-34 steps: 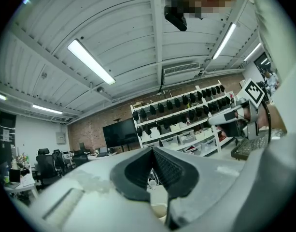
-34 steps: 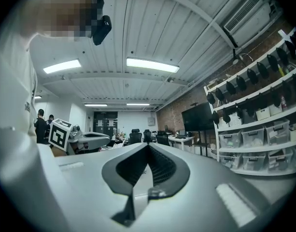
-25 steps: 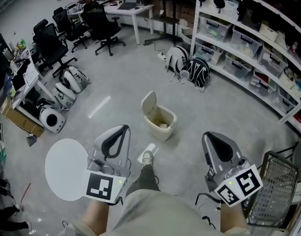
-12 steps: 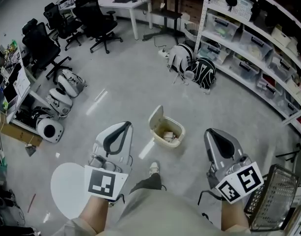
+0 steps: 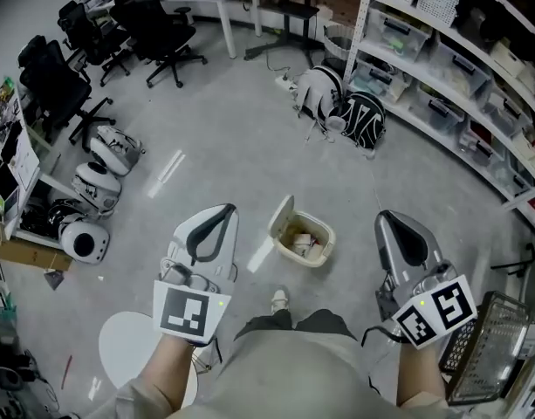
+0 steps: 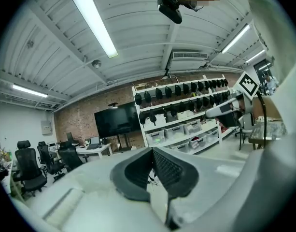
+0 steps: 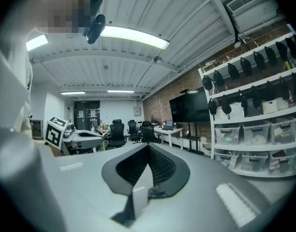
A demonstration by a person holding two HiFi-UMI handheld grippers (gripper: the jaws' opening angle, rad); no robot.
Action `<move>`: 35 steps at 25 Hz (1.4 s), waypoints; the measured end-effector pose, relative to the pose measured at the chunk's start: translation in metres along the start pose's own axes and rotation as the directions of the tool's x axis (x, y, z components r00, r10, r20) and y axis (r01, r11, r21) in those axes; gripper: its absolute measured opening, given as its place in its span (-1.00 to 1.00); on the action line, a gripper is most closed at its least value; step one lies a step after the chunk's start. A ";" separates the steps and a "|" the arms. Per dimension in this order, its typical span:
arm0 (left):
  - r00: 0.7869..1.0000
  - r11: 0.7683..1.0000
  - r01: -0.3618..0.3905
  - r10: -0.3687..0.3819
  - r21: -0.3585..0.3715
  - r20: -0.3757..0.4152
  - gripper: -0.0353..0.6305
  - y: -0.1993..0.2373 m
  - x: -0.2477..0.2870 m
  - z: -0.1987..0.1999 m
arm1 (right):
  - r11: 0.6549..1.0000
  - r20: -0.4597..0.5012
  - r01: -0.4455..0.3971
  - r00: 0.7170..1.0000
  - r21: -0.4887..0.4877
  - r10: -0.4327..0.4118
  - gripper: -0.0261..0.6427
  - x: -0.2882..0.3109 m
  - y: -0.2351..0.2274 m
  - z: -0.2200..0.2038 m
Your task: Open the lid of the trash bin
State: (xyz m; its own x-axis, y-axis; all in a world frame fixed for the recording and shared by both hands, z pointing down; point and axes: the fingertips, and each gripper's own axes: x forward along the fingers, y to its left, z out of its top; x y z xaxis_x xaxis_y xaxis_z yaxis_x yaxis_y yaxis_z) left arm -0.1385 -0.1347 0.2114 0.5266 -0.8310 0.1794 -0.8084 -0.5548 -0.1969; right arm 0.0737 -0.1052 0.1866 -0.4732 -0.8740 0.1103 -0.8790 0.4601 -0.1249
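The trash bin [image 5: 306, 243] sits nearer now, lid [image 5: 283, 216] upright. The left gripper [image 5: 221, 209] and right gripper [image 5: 388, 219] have fingers clenched, empty; avoid knocking it.

Now lower and further right in the head view: trash bin [image 5: 307, 244]; shoe [image 5: 280, 300] drawn back, apart from it; round table [image 5: 127, 356] nearer the bottom edge.

I'm seeing a wire basket [image 5: 481, 356] sitting beside the right tongs [image 5: 389, 221], a round white table [image 5: 132, 352] lying left of the left tongs [image 5: 222, 212], and backpacks [image 5: 341, 112] resting well ahead of both.
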 end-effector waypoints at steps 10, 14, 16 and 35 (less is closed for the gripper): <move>0.998 0.999 -0.030 0.027 -0.034 -0.064 -0.89 -0.005 0.036 -0.021 | 0.998 -0.068 -0.066 0.995 0.021 0.067 -0.91 0.037 -0.030 -0.021; 0.994 0.999 -0.036 0.033 -0.026 -0.107 -0.89 -0.005 0.055 -0.049 | 0.989 -0.135 -0.128 0.981 0.069 0.137 -0.91 0.073 -0.038 -0.051; 0.992 0.999 -0.035 0.032 -0.018 -0.123 -0.89 -0.001 0.063 -0.068 | 0.984 -0.177 -0.155 0.970 0.091 0.169 -0.91 0.098 -0.040 -0.073; 0.918 0.977 -0.074 -0.013 -0.202 -0.397 -0.89 0.012 0.122 -0.300 | 0.938 -0.601 -0.263 0.720 0.224 0.346 -0.91 0.289 -0.018 -0.393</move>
State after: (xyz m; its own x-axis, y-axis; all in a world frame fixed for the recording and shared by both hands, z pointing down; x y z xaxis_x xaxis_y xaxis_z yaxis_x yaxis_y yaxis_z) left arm -0.1628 -0.2305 0.5201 0.3894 -0.7392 0.5495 -0.8815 -0.4721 -0.0104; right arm -0.0707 -0.3047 0.6087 -0.6800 -0.3767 0.6290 -0.6872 0.6267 -0.3675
